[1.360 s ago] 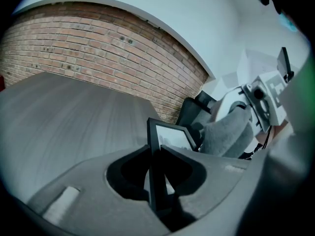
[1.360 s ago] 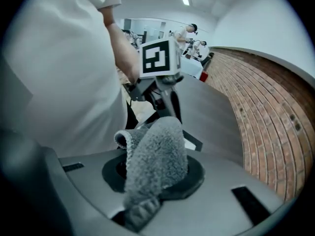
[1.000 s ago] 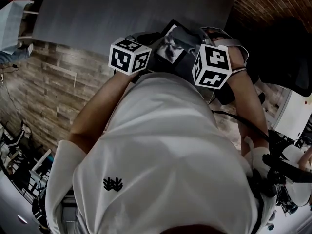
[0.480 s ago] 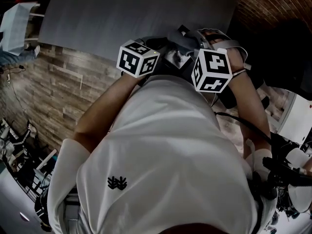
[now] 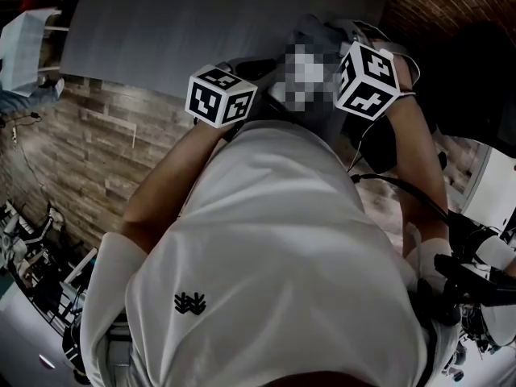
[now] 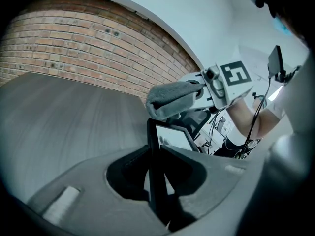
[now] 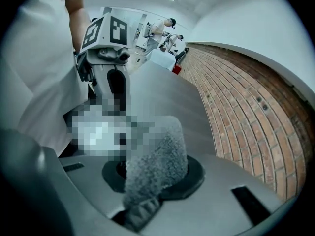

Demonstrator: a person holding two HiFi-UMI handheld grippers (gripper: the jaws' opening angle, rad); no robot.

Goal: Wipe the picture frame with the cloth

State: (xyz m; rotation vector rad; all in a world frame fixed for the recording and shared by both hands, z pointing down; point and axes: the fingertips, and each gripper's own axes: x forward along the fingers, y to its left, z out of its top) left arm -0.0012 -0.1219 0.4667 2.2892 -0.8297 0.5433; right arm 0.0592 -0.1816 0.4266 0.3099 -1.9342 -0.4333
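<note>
Frame (image 6: 156, 181) edge-on between left fingers (image 6: 211, 176); cloth (image 7: 156, 163) seemingly pinched in right fingers (image 7: 142, 211)

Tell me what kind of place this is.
Most likely an indoor lab or workshop, not a home: a bare brick wall beside a large grey table, a wood-plank floor, and cluttered gear with cables at the edges.

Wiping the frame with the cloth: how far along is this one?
Done: both pickups. The left claw is clamped on the picture frame by its edge, and the right claw grips the cloth. In hand: the cloth sits at the frame's top corner, though contact isn't certain. Left: likely more wiping, but how much is already cleaned can't be told.
</note>
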